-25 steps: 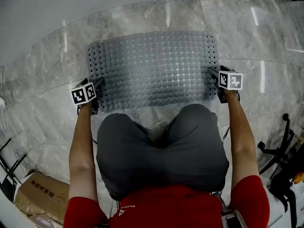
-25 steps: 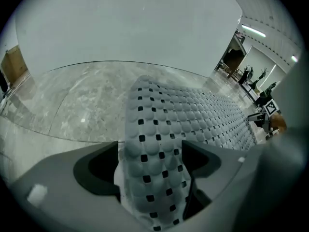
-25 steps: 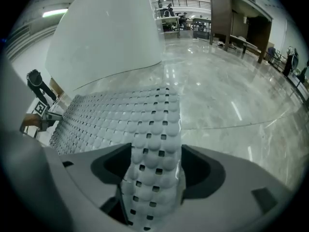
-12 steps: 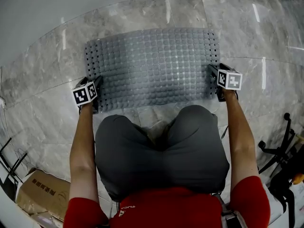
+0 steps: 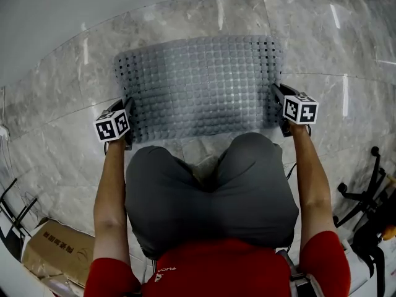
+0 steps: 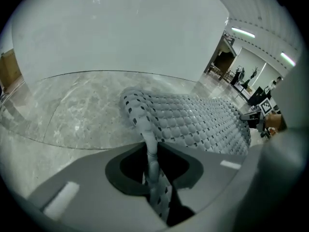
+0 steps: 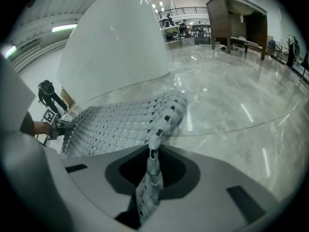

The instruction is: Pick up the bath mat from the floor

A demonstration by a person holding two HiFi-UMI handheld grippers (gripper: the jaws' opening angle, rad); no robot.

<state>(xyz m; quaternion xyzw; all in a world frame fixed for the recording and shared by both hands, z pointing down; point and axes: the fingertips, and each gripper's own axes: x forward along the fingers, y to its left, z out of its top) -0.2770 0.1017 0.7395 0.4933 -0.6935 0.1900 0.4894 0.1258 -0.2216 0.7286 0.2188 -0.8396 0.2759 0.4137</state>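
A grey rubber bath mat [image 5: 201, 88] with rows of round bumps and holes lies on the marble floor in front of the person's knees. My left gripper [image 5: 129, 121] has just closed its jaws on the mat's near left edge, and the mat's edge [image 6: 153, 170] stands pinched upright between them. My right gripper [image 5: 277, 107] has just closed as well and pinches the near right edge [image 7: 153, 170]. Both side edges curl up off the floor; the middle and far part still rest on it.
A white curved wall [image 5: 93, 5] runs just beyond the mat. A cardboard box [image 5: 52, 252] sits at the lower left, and black chair legs and gear [image 5: 365, 209] stand at the lower right. The person's grey-trousered knees [image 5: 210, 190] are close behind the mat.
Both grippers went from open beside the mat's edges to shut on them. They rose slightly and drew toward the person, curling the mat's side edges upward.
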